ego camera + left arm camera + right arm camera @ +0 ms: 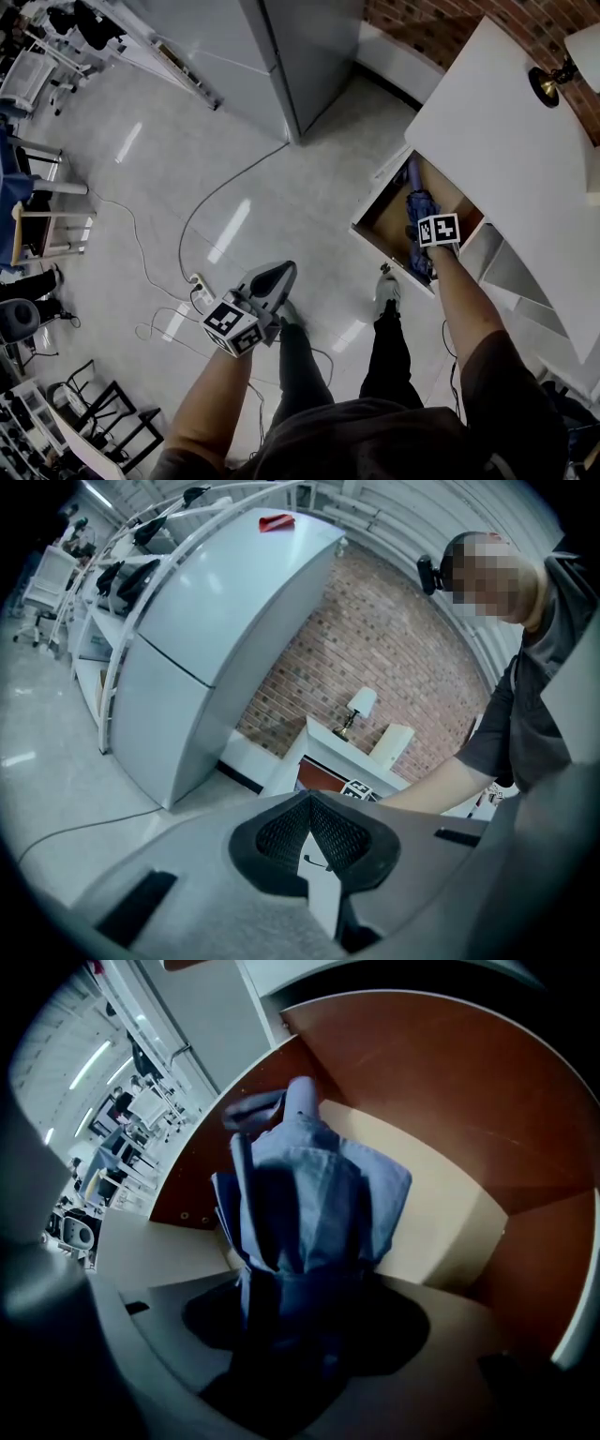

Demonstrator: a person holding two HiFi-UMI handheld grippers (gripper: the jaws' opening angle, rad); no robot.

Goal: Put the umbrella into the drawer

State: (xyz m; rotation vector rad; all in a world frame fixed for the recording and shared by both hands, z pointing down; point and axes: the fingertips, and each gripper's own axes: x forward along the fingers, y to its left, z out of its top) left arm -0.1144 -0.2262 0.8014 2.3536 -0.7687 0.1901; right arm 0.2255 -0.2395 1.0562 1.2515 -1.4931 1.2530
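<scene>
A folded blue umbrella [418,206] points down into the open wooden drawer [377,236] under the white desk. My right gripper [425,249] is shut on it from above, and its marker cube hides part of the cloth. In the right gripper view the umbrella [309,1194] fills the space between the jaws of my right gripper [300,1321], its handle end low over the drawer's pale bottom [445,1218]. My left gripper [279,274] hangs over the floor to the left, away from the drawer. In its own view my left gripper [309,799] has its tips together and holds nothing.
The white desk top [506,141] carries a small lamp [553,82] at the far right. A tall grey cabinet [281,56] stands behind. A power strip [200,291] and cables lie on the floor by the left gripper. A shoe [386,295] stands just before the drawer.
</scene>
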